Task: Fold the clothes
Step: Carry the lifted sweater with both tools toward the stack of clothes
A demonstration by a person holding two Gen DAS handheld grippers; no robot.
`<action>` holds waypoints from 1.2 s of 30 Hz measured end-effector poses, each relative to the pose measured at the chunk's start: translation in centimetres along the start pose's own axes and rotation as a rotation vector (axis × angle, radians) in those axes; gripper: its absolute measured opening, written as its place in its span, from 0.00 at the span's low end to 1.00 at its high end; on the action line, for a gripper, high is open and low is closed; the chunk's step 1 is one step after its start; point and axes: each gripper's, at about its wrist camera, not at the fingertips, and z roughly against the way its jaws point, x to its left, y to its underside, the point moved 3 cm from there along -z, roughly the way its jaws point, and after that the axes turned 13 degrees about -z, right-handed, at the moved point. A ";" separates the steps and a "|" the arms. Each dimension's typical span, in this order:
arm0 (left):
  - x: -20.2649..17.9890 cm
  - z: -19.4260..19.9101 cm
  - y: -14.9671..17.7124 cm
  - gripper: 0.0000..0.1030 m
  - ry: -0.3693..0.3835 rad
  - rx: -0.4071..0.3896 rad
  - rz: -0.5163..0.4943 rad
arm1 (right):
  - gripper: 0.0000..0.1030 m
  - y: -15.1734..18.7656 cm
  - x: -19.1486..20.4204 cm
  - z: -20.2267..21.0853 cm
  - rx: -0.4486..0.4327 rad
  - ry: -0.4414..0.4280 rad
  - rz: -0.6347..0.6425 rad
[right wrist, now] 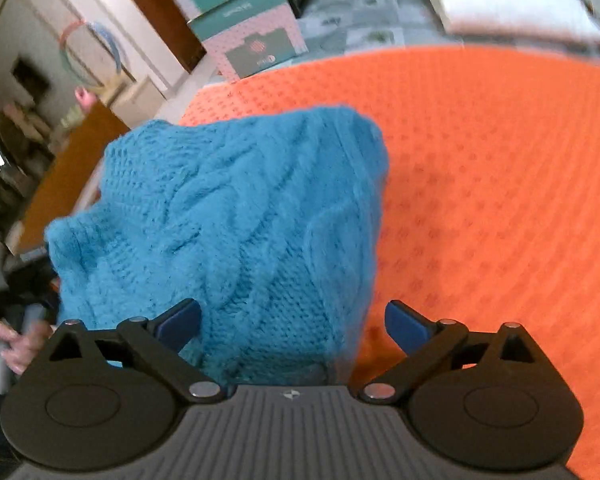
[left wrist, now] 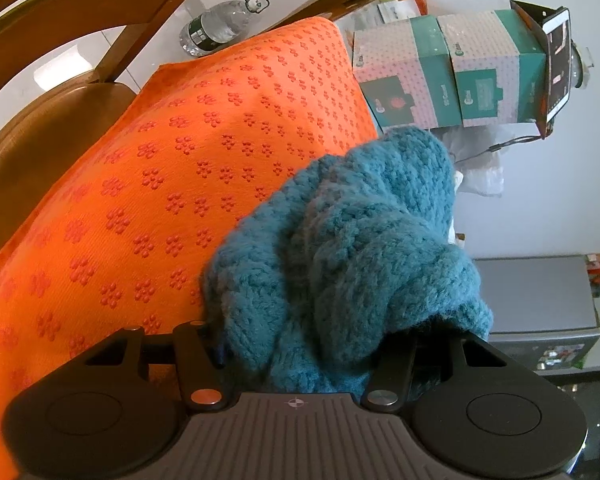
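Note:
A teal cable-knit sweater is bunched up over my left gripper and hides both fingertips. The links stand drawn in, so the gripper is shut on the knit, which is held up over the orange dotted mat. In the right wrist view the same sweater hangs in a lifted fold over the left part of the mat. My right gripper is open, with its blue pads wide apart. The knit's lower edge lies between them, touching neither pad firmly.
A wooden chair and a water bottle stand beyond the mat's far edge. Teal-and-pink boxes and a phone on a stand sit at the right. A grey cabinet is below them. A person's hand shows at the lower left.

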 end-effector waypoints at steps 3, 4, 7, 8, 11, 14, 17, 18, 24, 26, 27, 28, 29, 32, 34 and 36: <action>-0.1 -0.2 -0.2 0.61 -0.002 0.009 -0.008 | 1.00 0.0 -2.2 -1.0 0.026 -0.113 -0.145; -0.2 -0.2 -0.2 0.61 -0.004 0.011 -0.012 | 1.00 0.1 -2.7 -1.4 0.035 -0.139 -0.177; -0.3 -0.4 -0.2 0.63 -0.006 0.016 -0.020 | 1.00 0.4 -4.0 -2.6 0.061 -0.208 -0.257; -0.3 -0.4 -0.2 0.63 -0.006 0.017 -0.022 | 1.00 0.5 -4.3 -2.8 0.067 -0.227 -0.273; -0.3 -0.5 -0.3 0.63 -0.002 0.019 -0.021 | 1.00 0.8 -5.0 -3.5 0.080 -0.275 -0.313; -0.3 -0.6 -0.3 0.64 0.001 0.024 -0.023 | 1.00 0.7 -5.6 -4.1 0.085 -0.314 -0.340; -0.2 -0.8 -0.3 0.65 0.005 0.027 -0.022 | 1.00 0.3 -6.7 -4.6 0.071 -0.343 -0.379; -0.2 -0.8 -0.3 0.66 0.006 0.029 -0.022 | 1.00 0.1 -7.0 -4.7 0.070 -0.356 -0.396; -0.5 -1.2 -0.3 0.70 0.008 0.038 -0.030 | 1.00 -0.1 -5.6 -6.3 0.072 -0.370 -0.361; -0.5 -1.2 -0.3 0.69 0.005 0.038 -0.033 | 1.00 -0.1 -4.9 -6.7 0.067 -0.360 -0.338; -0.6 -1.1 -0.2 0.67 0.001 0.034 -0.037 | 1.00 -0.1 -4.5 -6.7 0.061 -0.345 -0.323; -0.7 -1.0 -0.2 0.64 -0.005 0.027 -0.047 | 0.98 -0.1 -4.2 -6.6 0.053 -0.332 -0.320; -0.8 -0.9 -0.1 0.60 -0.011 0.018 -0.058 | 0.89 -0.1 -4.0 -6.5 0.044 -0.321 -0.325; -1.8 -0.2 0.1 0.52 -0.035 -0.008 -0.110 | 0.67 -0.3 -3.3 -4.7 0.003 -0.317 -0.306; -3.6 0.3 0.0 0.50 -0.051 -0.026 -0.184 | 0.60 -0.4 -2.8 -3.4 -0.026 -0.317 -0.290; -5.5 0.8 0.0 0.48 -0.064 -0.044 -0.261 | 0.55 -0.5 -2.3 -2.0 -0.054 -0.317 -0.273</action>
